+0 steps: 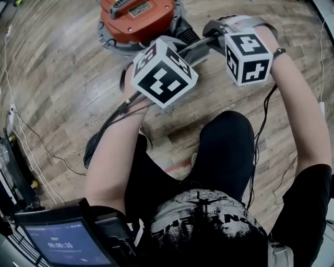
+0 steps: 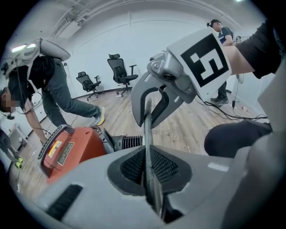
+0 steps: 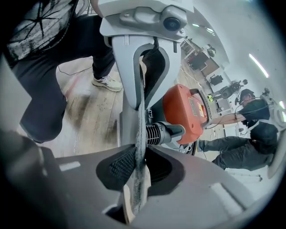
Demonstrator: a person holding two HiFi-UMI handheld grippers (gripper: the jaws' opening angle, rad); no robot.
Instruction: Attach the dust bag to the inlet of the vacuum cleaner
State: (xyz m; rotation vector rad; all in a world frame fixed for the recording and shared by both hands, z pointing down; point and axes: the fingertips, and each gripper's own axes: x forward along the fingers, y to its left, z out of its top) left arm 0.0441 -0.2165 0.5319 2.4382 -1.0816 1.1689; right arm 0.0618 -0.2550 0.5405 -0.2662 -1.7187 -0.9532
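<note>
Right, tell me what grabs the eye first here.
The orange vacuum cleaner on the wooden floor stands out, just ahead of the person. Nearer the person, the left claw and right claw both pinch the thin grey dust bag, held edge-on between them.

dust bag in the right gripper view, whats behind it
Behind the dust bag sits the orange vacuum cleaner with a black ribbed tube pointing toward it, on the wood floor. The bag covers the tube's near end, so its opening cannot be seen.
</note>
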